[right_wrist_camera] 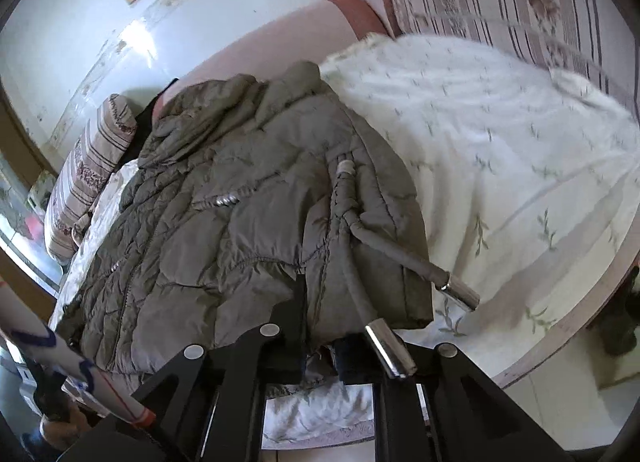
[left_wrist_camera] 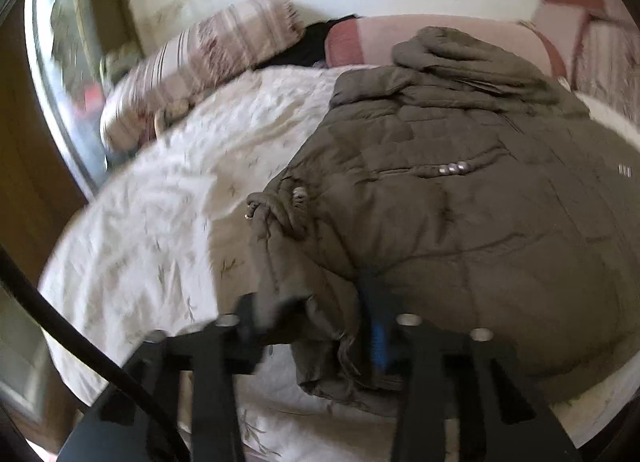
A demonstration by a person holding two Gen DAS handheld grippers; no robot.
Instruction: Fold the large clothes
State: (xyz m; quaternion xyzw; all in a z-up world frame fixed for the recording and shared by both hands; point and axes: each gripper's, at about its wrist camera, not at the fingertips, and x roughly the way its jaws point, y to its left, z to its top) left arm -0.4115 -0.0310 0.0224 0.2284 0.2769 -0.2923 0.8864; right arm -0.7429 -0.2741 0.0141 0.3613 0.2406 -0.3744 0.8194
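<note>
An olive quilted jacket [left_wrist_camera: 460, 202] lies spread on a bed, collar away from me and hem toward me. In the left wrist view my left gripper [left_wrist_camera: 320, 326] is at the jacket's near left corner, shut on a bunched fold of the hem, with a blue pad on the right finger. The right wrist view shows the same jacket [right_wrist_camera: 224, 222] with my right gripper [right_wrist_camera: 322, 342] shut on its near hem. Two grey drawstrings with metal tips [right_wrist_camera: 460, 292] trail off the jacket; one tip [right_wrist_camera: 390, 350] rests on my right gripper's right finger.
The bed has a white sheet [left_wrist_camera: 140, 222] [right_wrist_camera: 500, 142] with a leaf print. Striped pillows [left_wrist_camera: 200, 74] [right_wrist_camera: 92, 182] and a pink headboard [left_wrist_camera: 440, 34] lie beyond. The bed's edge [right_wrist_camera: 560, 322] runs at the right. A white patterned sleeve [right_wrist_camera: 40, 342] is at lower left.
</note>
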